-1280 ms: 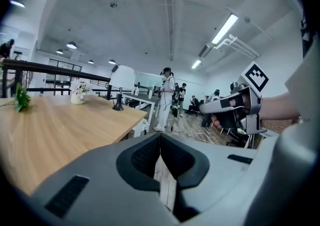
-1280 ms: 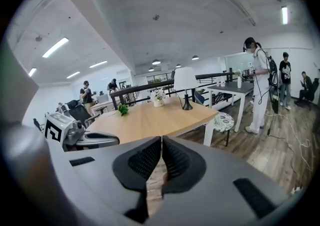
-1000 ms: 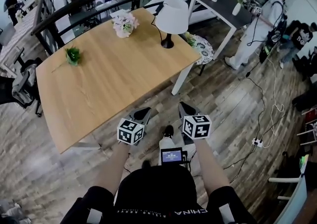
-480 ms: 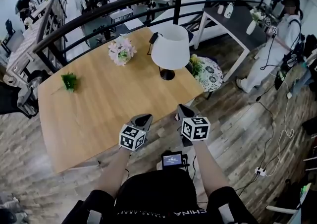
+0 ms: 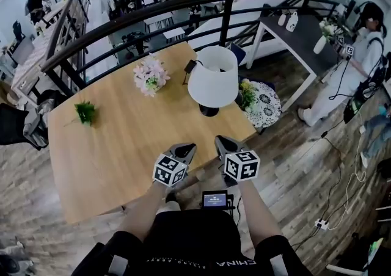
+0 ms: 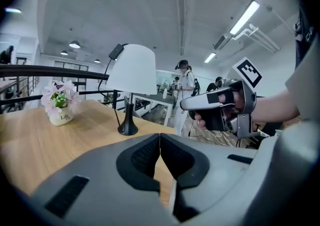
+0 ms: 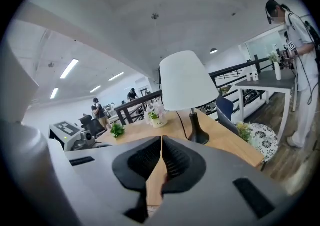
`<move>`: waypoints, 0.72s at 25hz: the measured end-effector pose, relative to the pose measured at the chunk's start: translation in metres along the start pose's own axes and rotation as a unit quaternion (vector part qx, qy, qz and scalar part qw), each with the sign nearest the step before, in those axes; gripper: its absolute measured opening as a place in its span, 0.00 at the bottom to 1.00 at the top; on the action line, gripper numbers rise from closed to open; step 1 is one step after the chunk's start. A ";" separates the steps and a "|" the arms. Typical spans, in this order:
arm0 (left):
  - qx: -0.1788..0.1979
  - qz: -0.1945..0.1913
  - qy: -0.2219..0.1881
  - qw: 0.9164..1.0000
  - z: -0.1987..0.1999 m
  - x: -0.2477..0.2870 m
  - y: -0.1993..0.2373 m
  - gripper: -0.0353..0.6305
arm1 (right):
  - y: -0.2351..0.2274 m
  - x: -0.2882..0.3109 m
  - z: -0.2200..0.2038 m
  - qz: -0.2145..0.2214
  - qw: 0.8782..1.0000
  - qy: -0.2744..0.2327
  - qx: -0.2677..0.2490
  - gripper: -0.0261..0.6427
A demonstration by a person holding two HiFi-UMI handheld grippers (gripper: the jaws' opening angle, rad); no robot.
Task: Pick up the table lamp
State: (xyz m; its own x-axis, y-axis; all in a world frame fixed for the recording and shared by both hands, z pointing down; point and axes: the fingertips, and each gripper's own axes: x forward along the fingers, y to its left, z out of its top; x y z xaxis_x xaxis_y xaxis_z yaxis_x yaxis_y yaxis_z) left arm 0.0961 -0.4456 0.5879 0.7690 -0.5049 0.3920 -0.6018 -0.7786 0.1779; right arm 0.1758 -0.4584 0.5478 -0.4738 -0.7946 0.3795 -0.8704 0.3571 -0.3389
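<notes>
Table lamp (image 5: 212,78): white shade, black base, upright on far right part of wooden table (image 5: 116,146), close to right edge. Black cord hangs beside stem. Lamp untouched.
Left gripper (image 5: 187,147): jaws pressed together, nothing between.
Right gripper (image 5: 220,141): jaws closed too, empty.
Both grippers side by side over near table edge, pointing toward lamp, well apart from it.
Pink flower pot (image 5: 150,77) left of lamp; small green plant (image 5: 85,112) near table's left side.
Round patterned side table (image 5: 267,105) just past right edge.
Person in white (image 5: 365,49) at far right.
</notes>
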 end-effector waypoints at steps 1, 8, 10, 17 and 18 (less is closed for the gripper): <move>0.004 -0.004 -0.001 1.000 0.005 0.003 0.005 0.08 | 0.001 0.004 0.004 -0.003 1.000 -0.003 -0.002 0.09; 0.023 -0.034 -0.015 0.999 0.037 0.006 0.035 0.08 | 0.006 0.019 0.027 -0.040 0.999 -0.022 -0.005 0.09; 0.022 -0.039 -0.018 0.999 0.039 0.007 0.040 0.08 | 0.007 0.021 0.028 -0.047 0.999 -0.025 -0.004 0.09; 0.018 -0.060 -0.021 0.998 0.035 0.008 0.039 0.08 | 0.006 0.021 0.026 -0.063 0.997 -0.032 0.005 0.09; 0.016 -0.061 -0.021 0.998 0.034 0.009 0.038 0.08 | 0.005 0.020 0.025 -0.064 0.997 -0.033 0.006 0.09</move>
State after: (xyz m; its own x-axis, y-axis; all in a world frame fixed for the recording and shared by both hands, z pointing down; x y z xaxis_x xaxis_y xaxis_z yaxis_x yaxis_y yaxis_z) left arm 0.0873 -0.4920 0.5671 0.8449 -0.4205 0.3307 -0.4965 -0.8466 0.1919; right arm 0.1648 -0.4849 0.5325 -0.3490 -0.8637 0.3636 -0.9213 0.2453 -0.3017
